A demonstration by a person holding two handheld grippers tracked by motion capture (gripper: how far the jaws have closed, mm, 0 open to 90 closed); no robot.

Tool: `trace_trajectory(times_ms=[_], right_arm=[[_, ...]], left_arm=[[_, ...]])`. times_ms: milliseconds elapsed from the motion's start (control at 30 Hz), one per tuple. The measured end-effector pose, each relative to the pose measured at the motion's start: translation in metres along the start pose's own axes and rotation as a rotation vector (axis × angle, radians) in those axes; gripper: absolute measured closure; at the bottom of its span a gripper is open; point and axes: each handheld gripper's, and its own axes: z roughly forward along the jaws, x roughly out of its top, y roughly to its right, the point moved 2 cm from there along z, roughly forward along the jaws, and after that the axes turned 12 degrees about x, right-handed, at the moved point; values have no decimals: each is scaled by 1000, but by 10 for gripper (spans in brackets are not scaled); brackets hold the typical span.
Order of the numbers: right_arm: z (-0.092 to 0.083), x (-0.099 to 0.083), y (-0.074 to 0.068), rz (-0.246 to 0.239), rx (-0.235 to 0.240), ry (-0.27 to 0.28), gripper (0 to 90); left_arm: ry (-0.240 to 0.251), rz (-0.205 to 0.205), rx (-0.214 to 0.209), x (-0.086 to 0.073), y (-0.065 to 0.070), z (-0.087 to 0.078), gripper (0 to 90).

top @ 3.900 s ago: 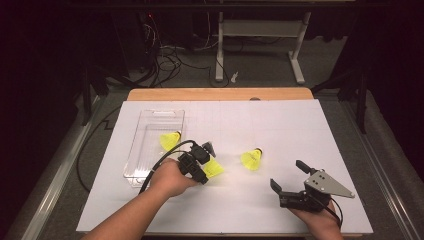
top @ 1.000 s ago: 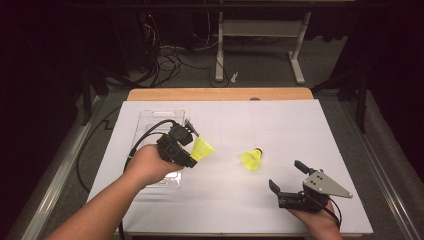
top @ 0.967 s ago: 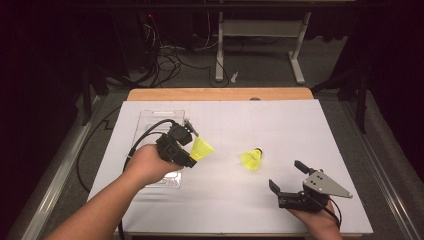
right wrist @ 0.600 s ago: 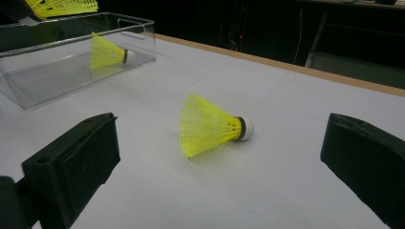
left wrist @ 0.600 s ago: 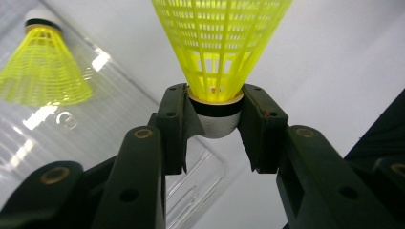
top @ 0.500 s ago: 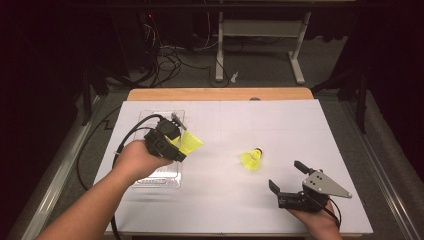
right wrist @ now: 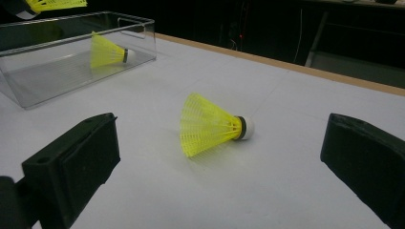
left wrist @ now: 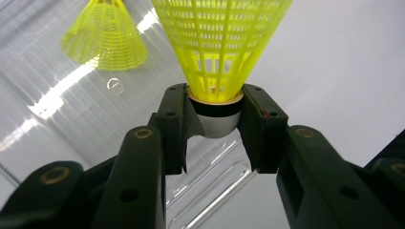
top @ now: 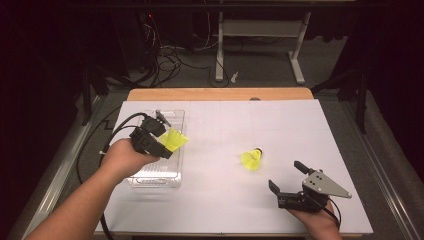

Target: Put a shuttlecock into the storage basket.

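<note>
Shuttlecock (left wrist: 217, 47) in left gripper (left wrist: 215, 119)

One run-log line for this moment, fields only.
left gripper: shut on held shuttlecock, over clear tray | tray: one shuttlecock inside | right gripper: open, facing table shuttlecock

I worked in what looked like a lab or recording room: a tabletop (top: 220, 95) covered in plain white sheet, dark surroundings, loose cables (top: 170, 55) tangled on the grey floor (nobody had tidied them) and a metal desk frame (top: 260, 40) standing behind.
</note>
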Motion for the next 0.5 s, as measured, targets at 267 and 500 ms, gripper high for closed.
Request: trace_trajectory(times_ms=[267, 500], right_arm=[[0, 0, 0, -2, 1, -1, 0], [1, 0, 0, -2, 1, -2, 0]], left_arm=[[-11, -39, 12, -9, -15, 3, 646], [-21, -74, 26, -15, -26, 9, 646]])
